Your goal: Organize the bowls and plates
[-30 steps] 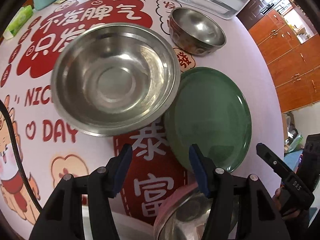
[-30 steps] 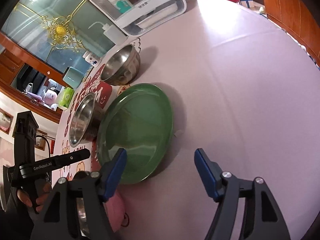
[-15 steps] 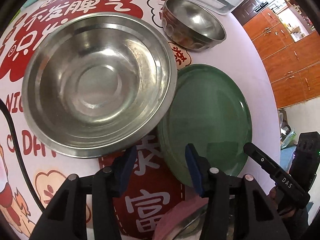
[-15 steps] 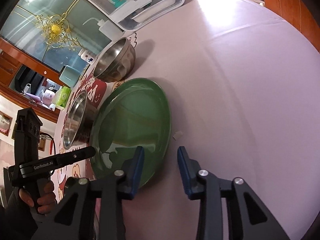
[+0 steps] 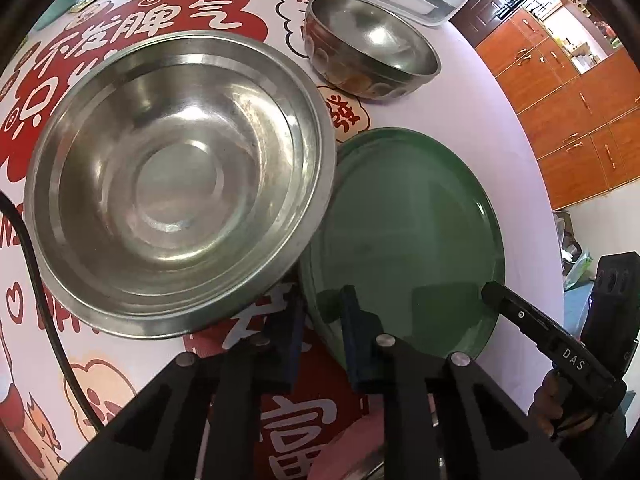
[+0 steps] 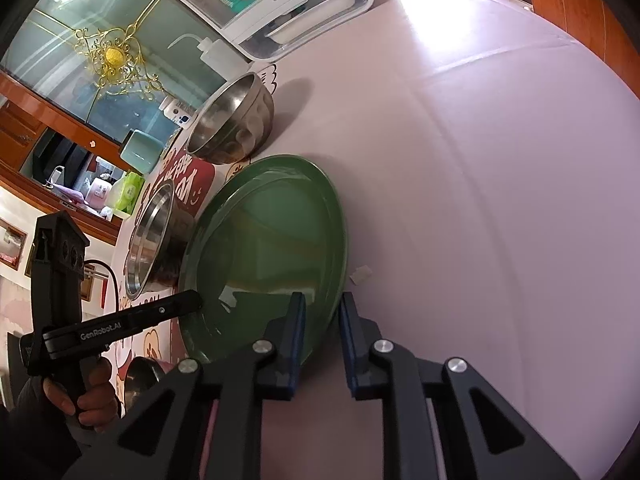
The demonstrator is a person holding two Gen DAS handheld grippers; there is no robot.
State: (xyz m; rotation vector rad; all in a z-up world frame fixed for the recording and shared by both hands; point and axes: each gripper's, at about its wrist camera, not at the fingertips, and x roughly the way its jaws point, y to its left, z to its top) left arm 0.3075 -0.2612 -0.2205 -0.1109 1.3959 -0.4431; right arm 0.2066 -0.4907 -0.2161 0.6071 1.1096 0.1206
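A green plate [image 5: 400, 220] lies on the table beside a large steel bowl [image 5: 180, 184], whose rim overlaps the plate's left edge. My left gripper [image 5: 320, 320] is closing, its blue pads pinching the plate's near left rim. In the right wrist view the same green plate [image 6: 272, 232] has its near right rim pinched between the closing pads of my right gripper [image 6: 320, 320]. A smaller patterned steel bowl [image 5: 368, 48] stands behind the plate. A pink-rimmed bowl [image 5: 352, 448] peeks out under the left gripper.
A white lidded dish box [image 6: 280, 12] stands at the table's far side with bottles near it. A paper scrap [image 6: 360, 274] lies right of the plate. A black cable [image 5: 36, 280] crosses the printed cloth at left. Plain pale cloth spreads to the right.
Both grippers' jaws went from wide apart to closed on the green plate's rim. The left gripper sank closer to the table; the right one stayed in place.
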